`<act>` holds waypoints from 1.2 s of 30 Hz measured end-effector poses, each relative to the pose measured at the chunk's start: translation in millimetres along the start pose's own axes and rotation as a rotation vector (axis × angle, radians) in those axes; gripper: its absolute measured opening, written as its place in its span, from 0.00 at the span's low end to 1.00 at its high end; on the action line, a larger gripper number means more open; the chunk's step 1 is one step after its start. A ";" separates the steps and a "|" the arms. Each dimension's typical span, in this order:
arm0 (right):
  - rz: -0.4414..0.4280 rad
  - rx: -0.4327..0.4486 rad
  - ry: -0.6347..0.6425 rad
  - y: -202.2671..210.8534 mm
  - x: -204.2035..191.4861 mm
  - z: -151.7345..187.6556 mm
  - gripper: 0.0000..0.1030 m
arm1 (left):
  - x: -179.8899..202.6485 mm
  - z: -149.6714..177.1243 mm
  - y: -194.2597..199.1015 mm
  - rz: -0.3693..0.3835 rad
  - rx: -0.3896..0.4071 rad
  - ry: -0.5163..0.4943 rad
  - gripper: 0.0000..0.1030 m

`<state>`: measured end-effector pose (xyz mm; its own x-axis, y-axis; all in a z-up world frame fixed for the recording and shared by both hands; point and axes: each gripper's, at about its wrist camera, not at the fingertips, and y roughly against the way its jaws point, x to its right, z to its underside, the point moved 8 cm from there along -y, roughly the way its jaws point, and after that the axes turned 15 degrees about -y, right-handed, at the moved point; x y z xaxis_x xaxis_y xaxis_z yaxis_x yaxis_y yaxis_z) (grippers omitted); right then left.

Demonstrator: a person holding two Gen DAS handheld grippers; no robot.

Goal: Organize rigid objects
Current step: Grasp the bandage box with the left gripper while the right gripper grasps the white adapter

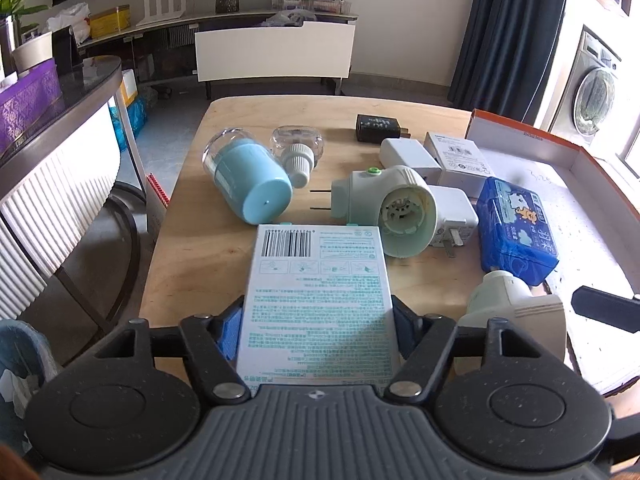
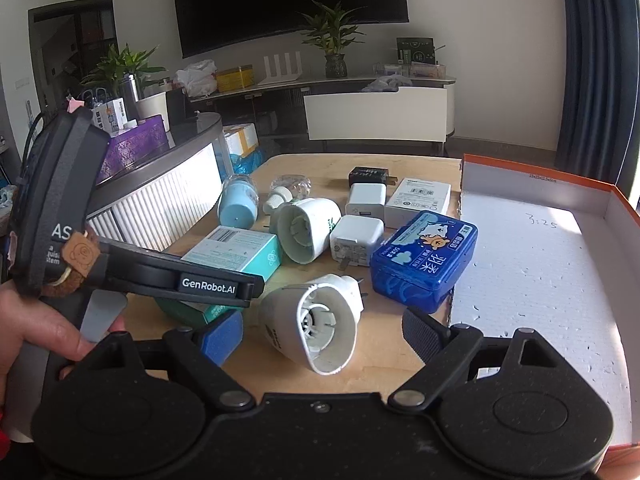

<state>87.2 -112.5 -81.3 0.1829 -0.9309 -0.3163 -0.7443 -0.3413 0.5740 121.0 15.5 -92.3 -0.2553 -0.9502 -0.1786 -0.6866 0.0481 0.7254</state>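
Observation:
My left gripper (image 1: pixel 318 334) is shut on a white and teal printed box (image 1: pixel 320 300), holding its near end; the box also shows in the right wrist view (image 2: pixel 236 254) under the left gripper's body. My right gripper (image 2: pixel 322 332) is open, its fingers either side of a white plug-in device (image 2: pixel 312 328) lying on its side. On the wooden table (image 1: pixel 192 240) lie a light blue bottle (image 1: pixel 250 182), a clear bottle (image 1: pixel 298 148), another white plug-in device (image 1: pixel 396 208), white chargers (image 1: pixel 454 212), a black charger (image 1: pixel 378 128) and a blue tissue box (image 1: pixel 516 228).
An orange-rimmed open box (image 2: pixel 536 264) with white foam floor stands at the table's right. A curved counter (image 2: pixel 168 184) stands to the left. A TV cabinet with plants stands by the far wall.

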 end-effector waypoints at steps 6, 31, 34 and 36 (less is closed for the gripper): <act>-0.009 -0.035 -0.009 -27.5 -10.2 1.5 0.99 | -17.5 2.4 13.1 -0.025 0.032 0.076 0.69; 0.004 0.036 0.049 0.2 4.3 -28.3 0.77 | 11.8 -14.4 46.4 0.002 0.113 0.089 0.69; 0.020 0.046 0.039 5.5 12.9 -35.2 0.77 | 16.6 -20.8 51.6 0.008 0.121 0.095 0.69; 0.026 0.053 0.015 10.9 21.1 -42.7 0.77 | 20.3 -25.5 54.2 0.011 0.126 0.092 0.69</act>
<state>110.4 -141.4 -49.4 0.1725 -0.9413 -0.2901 -0.7817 -0.3100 0.5411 95.9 -9.0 -39.7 -0.2034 -0.9734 -0.1052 -0.7655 0.0911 0.6370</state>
